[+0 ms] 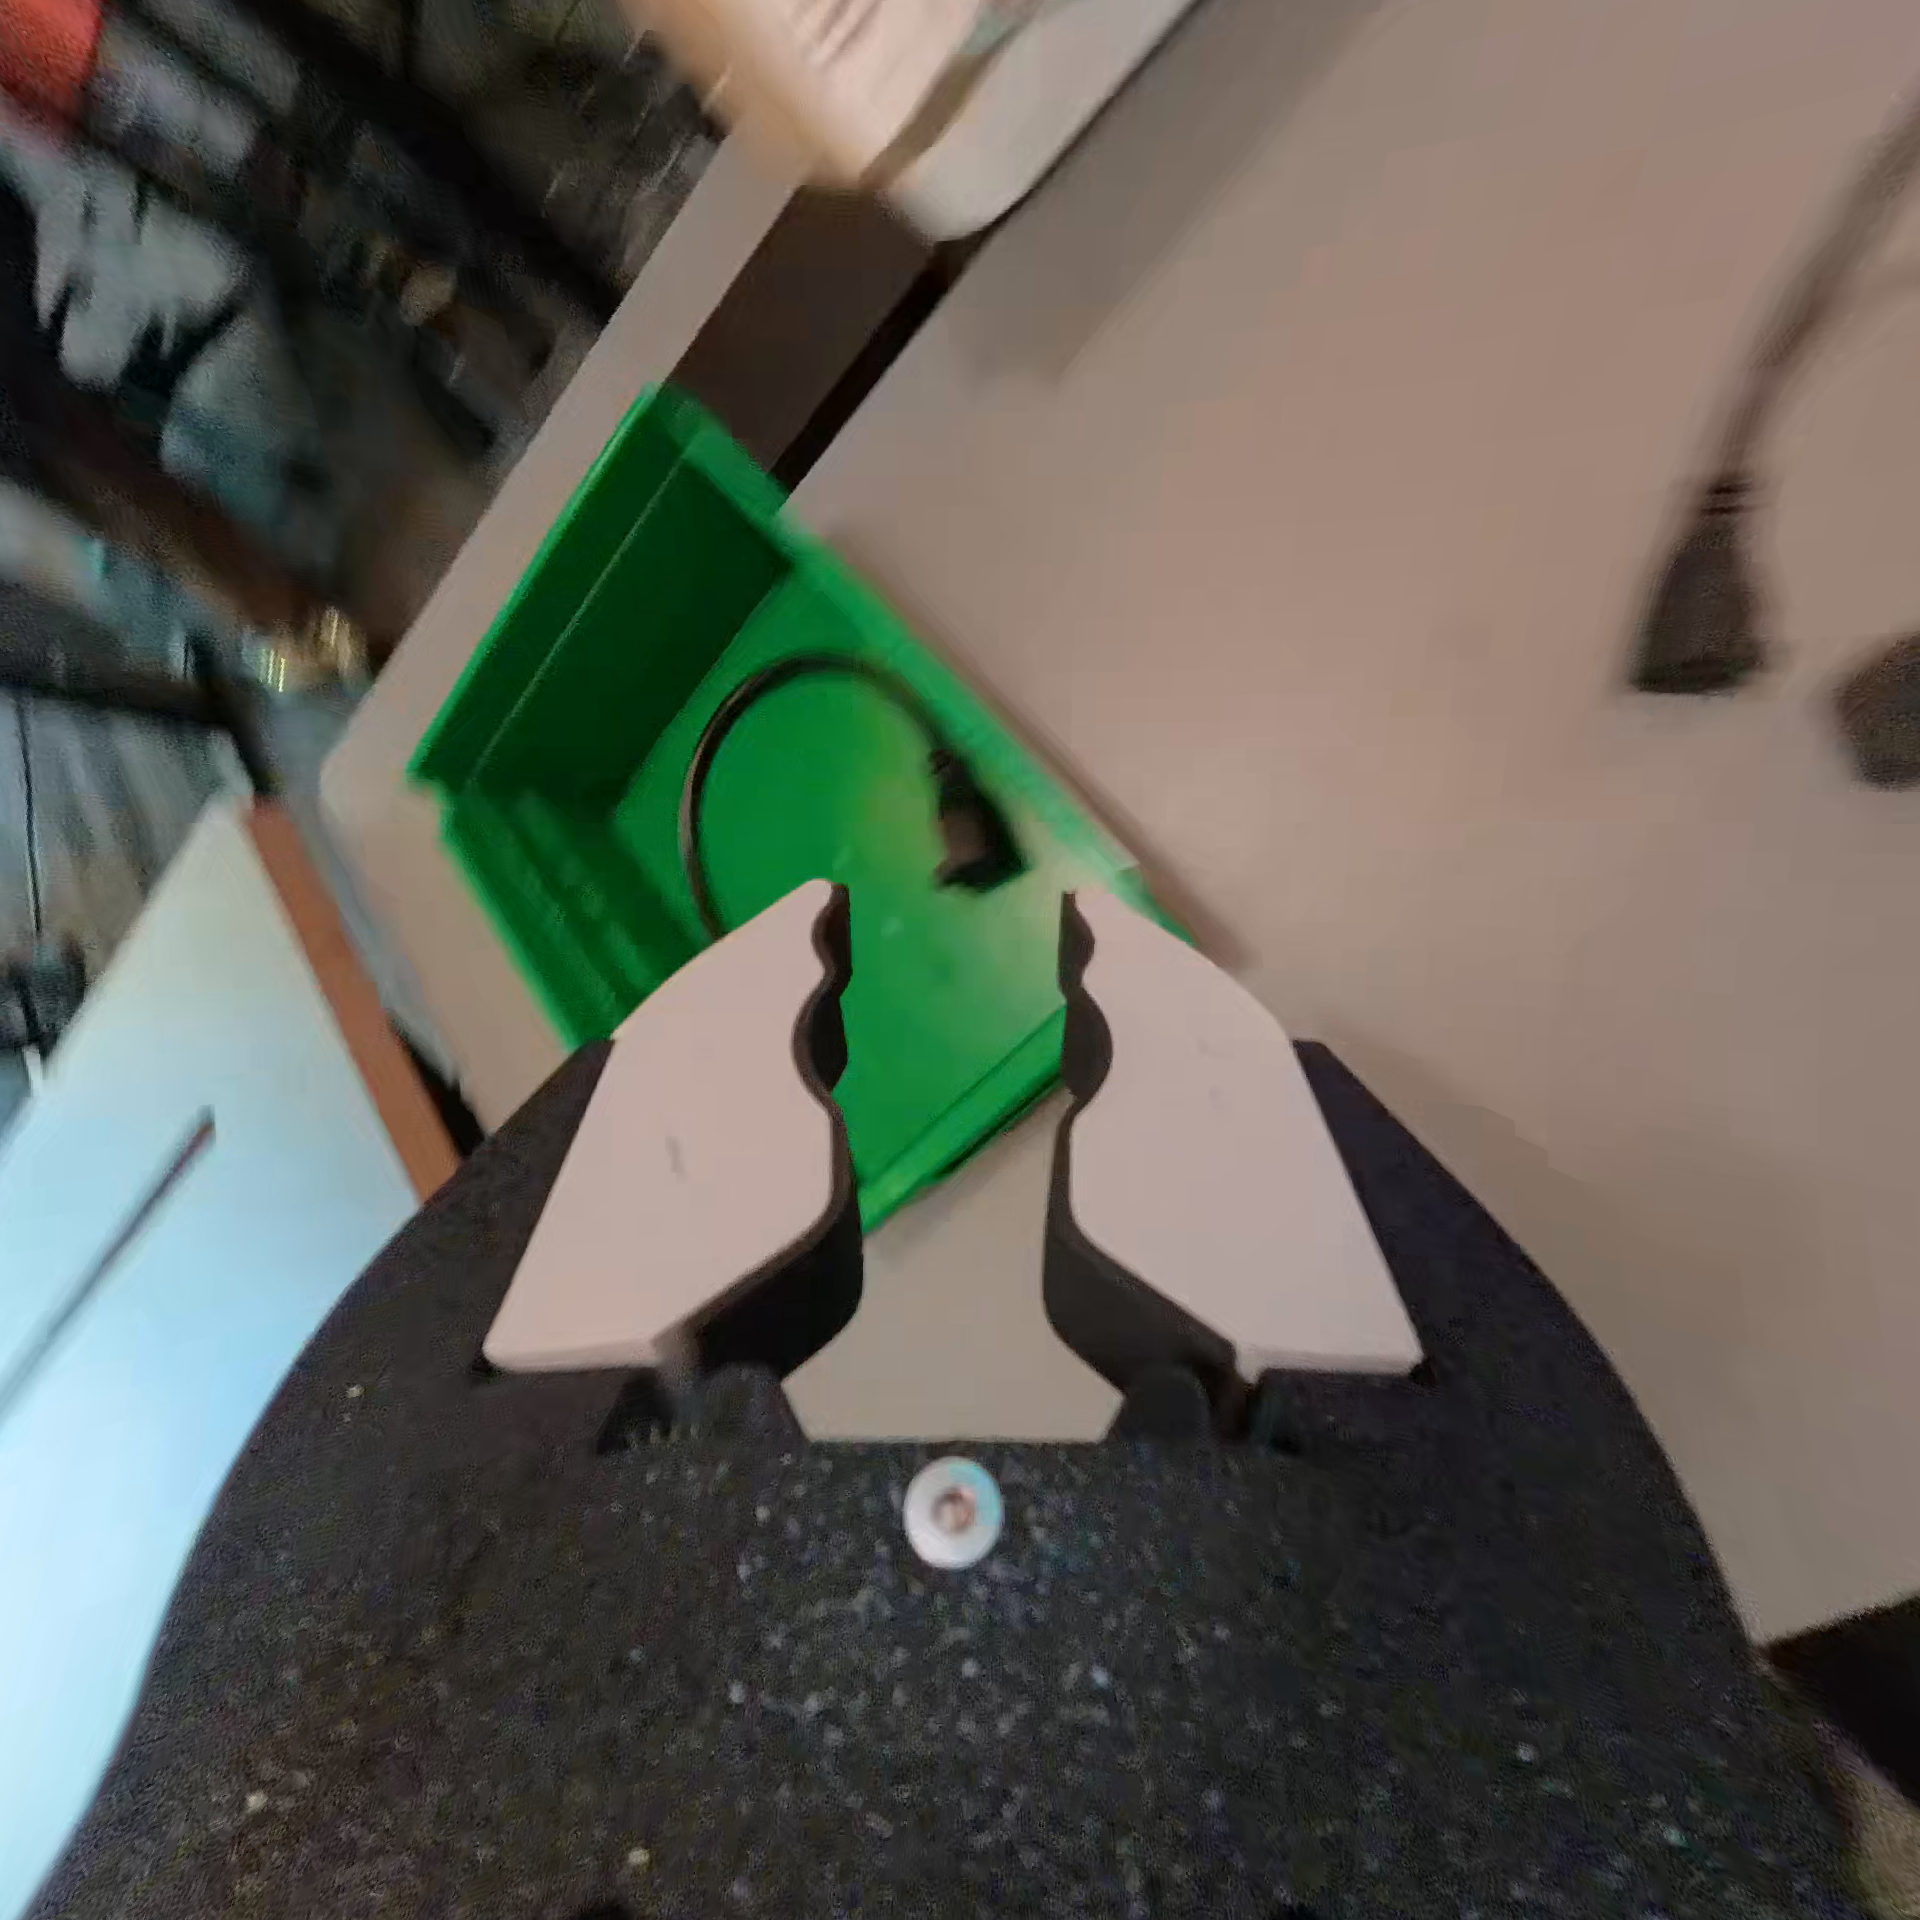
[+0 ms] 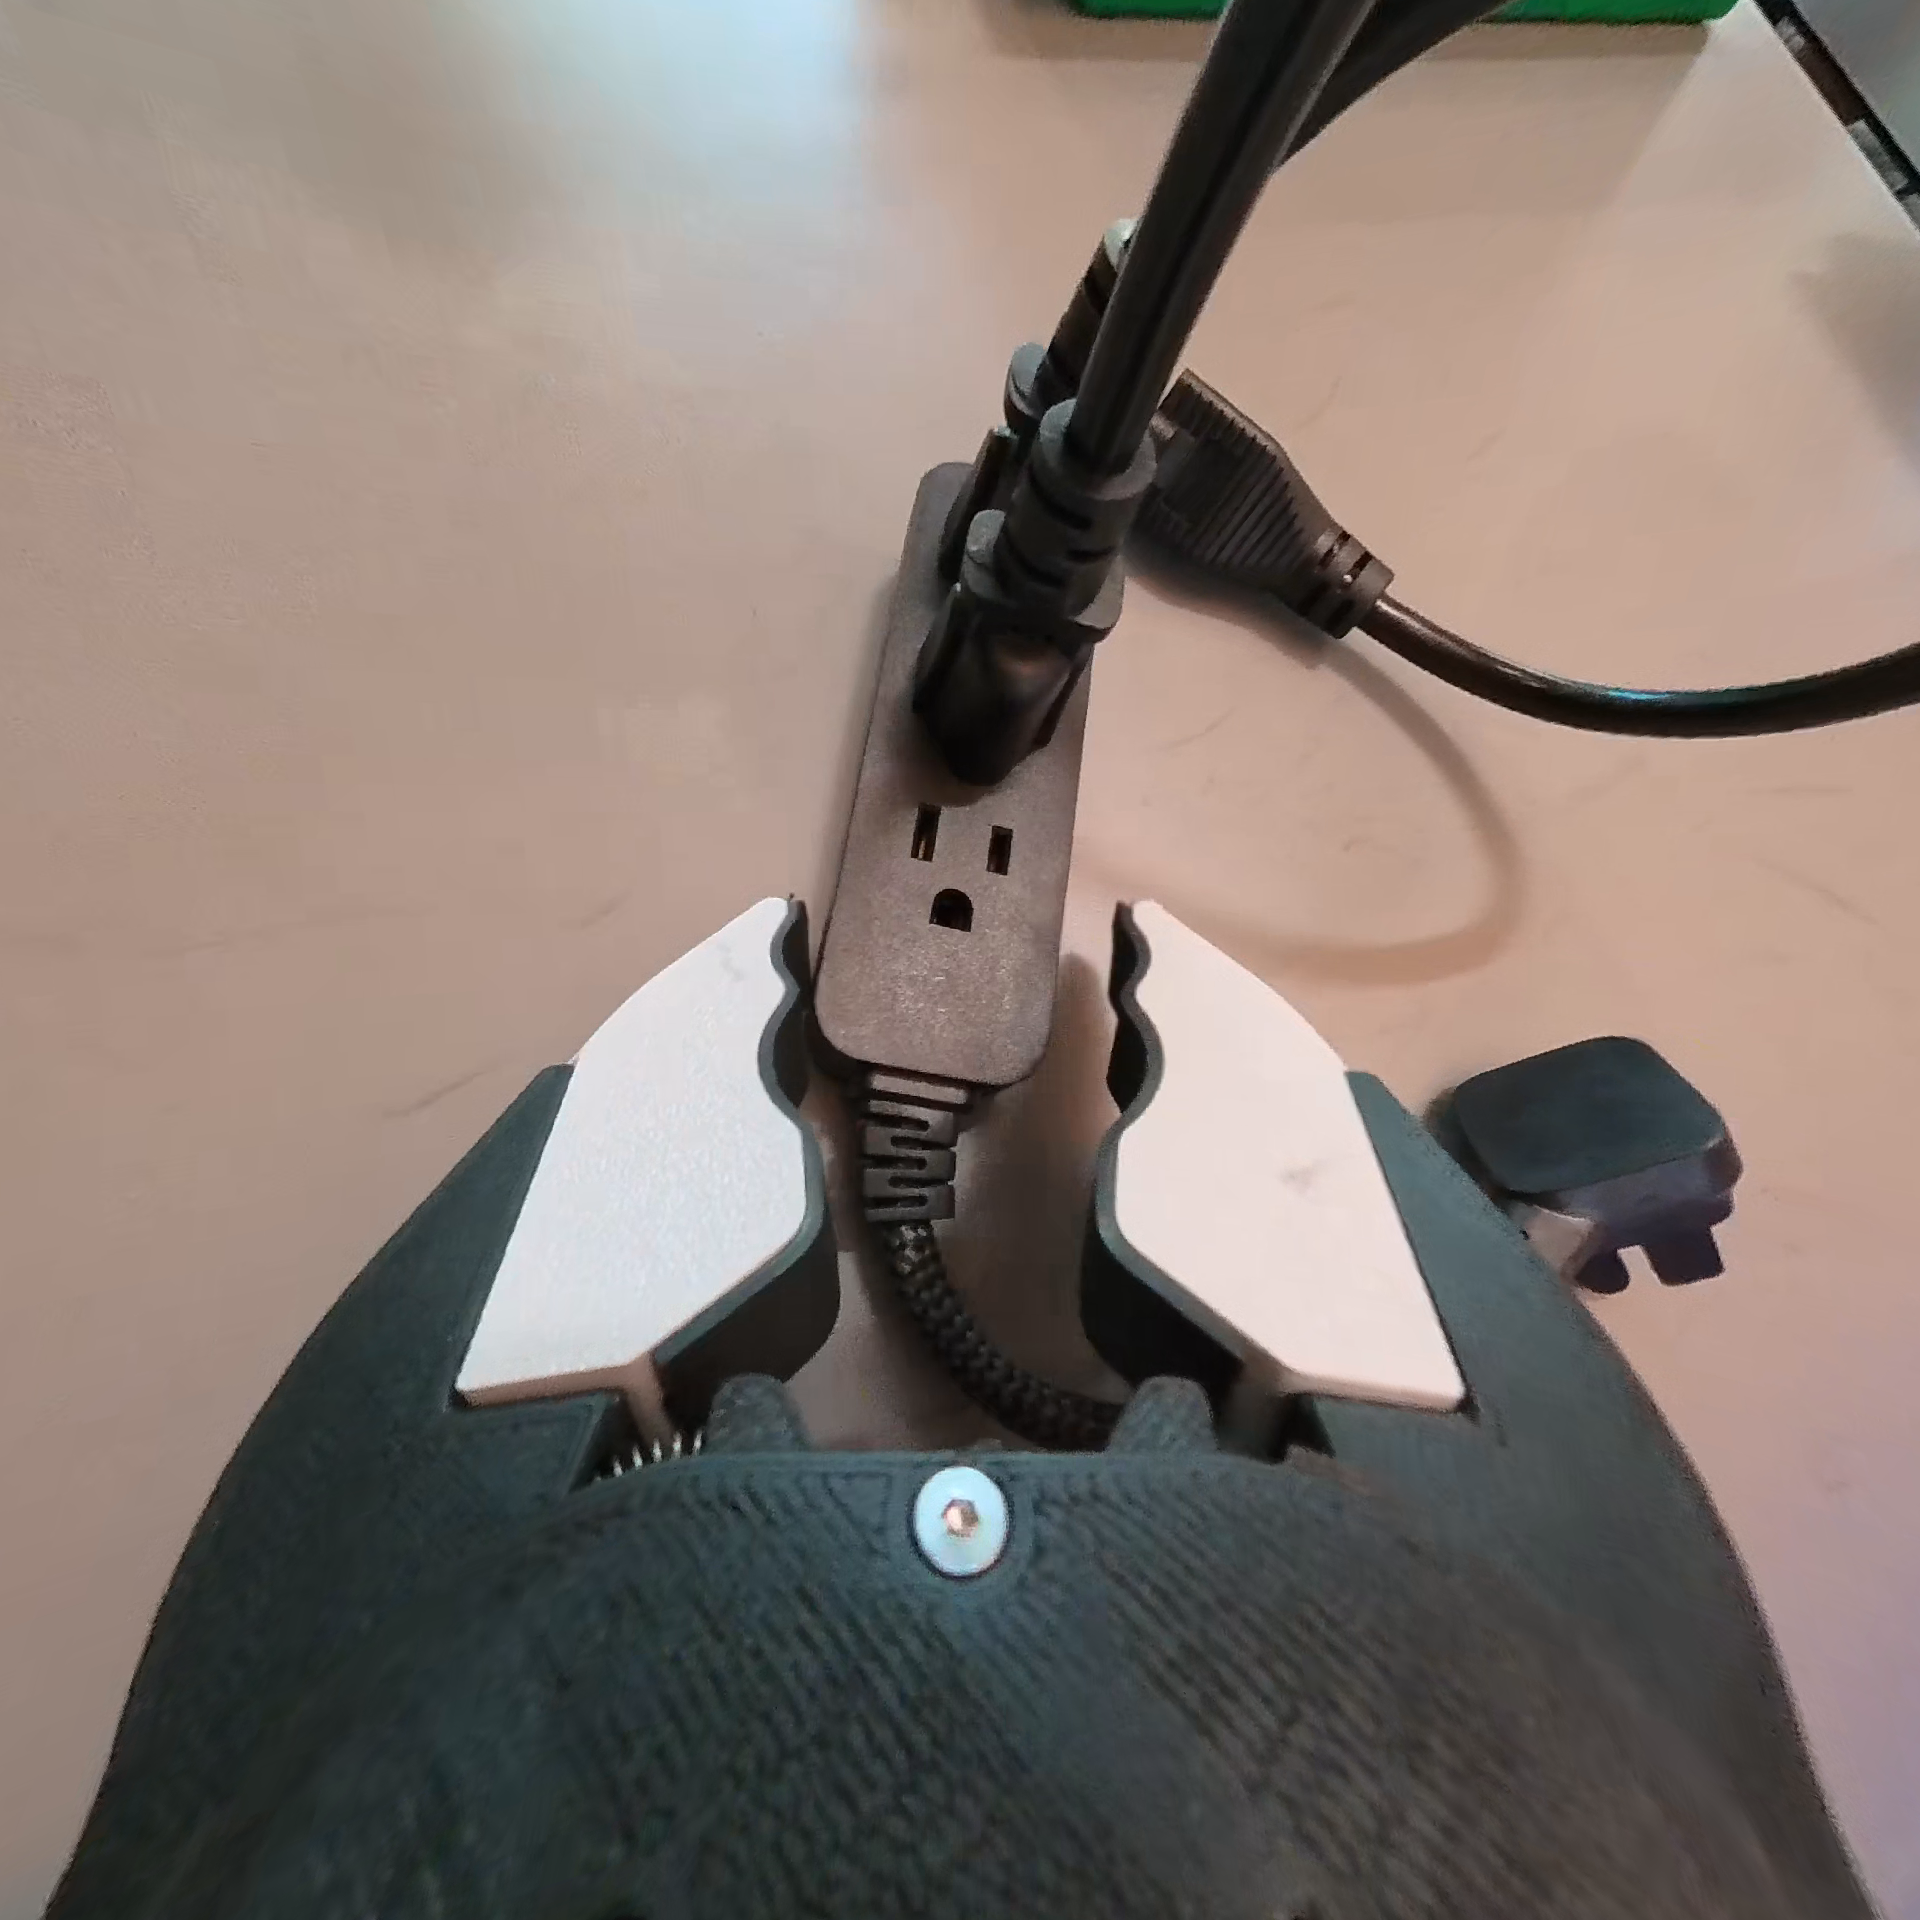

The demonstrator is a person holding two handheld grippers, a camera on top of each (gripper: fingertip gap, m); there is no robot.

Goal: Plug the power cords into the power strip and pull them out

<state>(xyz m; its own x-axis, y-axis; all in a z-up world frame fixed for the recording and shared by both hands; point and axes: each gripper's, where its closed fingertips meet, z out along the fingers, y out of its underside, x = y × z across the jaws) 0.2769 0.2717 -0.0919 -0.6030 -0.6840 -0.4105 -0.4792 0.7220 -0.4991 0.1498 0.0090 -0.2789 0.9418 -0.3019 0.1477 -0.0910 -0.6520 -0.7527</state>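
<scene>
In the right wrist view a black power strip [image 2: 940, 831] lies on the beige table. Its braided cord [image 2: 935, 1299] runs back between my fingers. Two black plugs [image 2: 1008, 644] stand in its far outlets, and their cords [image 2: 1174, 260] rise up and away. The near outlet [image 2: 956, 873] is empty. My right gripper [image 2: 956, 925] is open and straddles the strip's near end, with the left finger close against its side. My left gripper [image 1: 956, 914] is open and empty over a green bin [image 1: 582, 665] that holds a black cord with a plug [image 1: 971, 831].
A third black plug [image 2: 1268, 520] lies on the table right of the strip, its cord [image 2: 1621, 696] curving off right. A flat black plug [image 2: 1590, 1153] lies by my right finger. The left wrist view is blurred and shows a plug standing at the right [image 1: 1704, 603]. My right fingertips sit around 35 cm from my left ones.
</scene>
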